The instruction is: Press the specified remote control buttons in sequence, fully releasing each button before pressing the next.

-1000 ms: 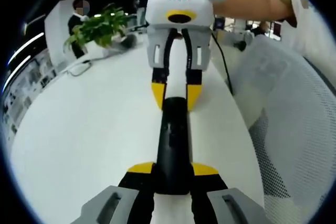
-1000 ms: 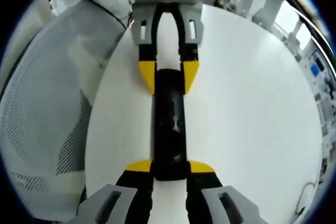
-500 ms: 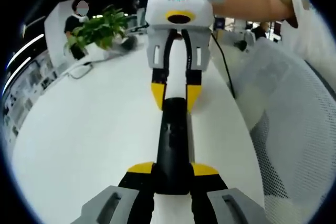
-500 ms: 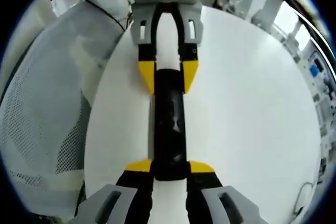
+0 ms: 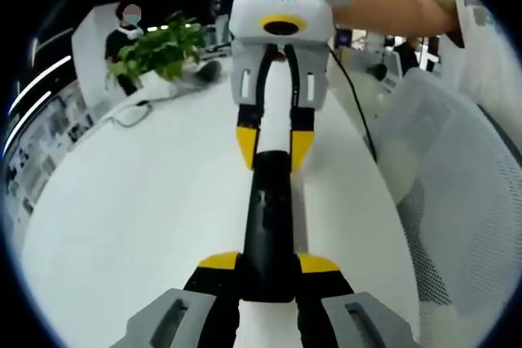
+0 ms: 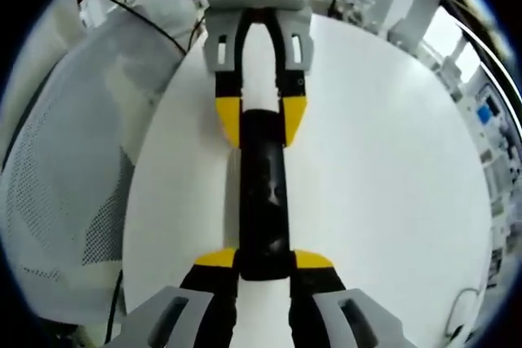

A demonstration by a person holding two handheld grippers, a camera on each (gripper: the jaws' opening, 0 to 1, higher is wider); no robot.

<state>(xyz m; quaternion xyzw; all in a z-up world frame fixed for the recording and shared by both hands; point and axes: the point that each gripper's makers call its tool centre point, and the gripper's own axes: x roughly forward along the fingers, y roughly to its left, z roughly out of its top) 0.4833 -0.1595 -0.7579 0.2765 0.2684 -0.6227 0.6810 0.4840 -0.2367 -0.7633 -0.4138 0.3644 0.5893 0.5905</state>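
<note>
Hardly any change over the last second: both views drifted a touch, grips unchanged. My left gripper [image 5: 267, 262] and right gripper [image 6: 265, 260] each pinch an end of the black remote [image 5: 269, 218], fingers [image 5: 218, 262] shut on it, held over the white bench [image 5: 139, 209]. No button press underway, I judge.

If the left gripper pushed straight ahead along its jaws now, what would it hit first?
The left gripper is already clamped on the near end of the long black remote control. Beyond its far end sits the right gripper, jaws on that end, so probably that next.
</note>
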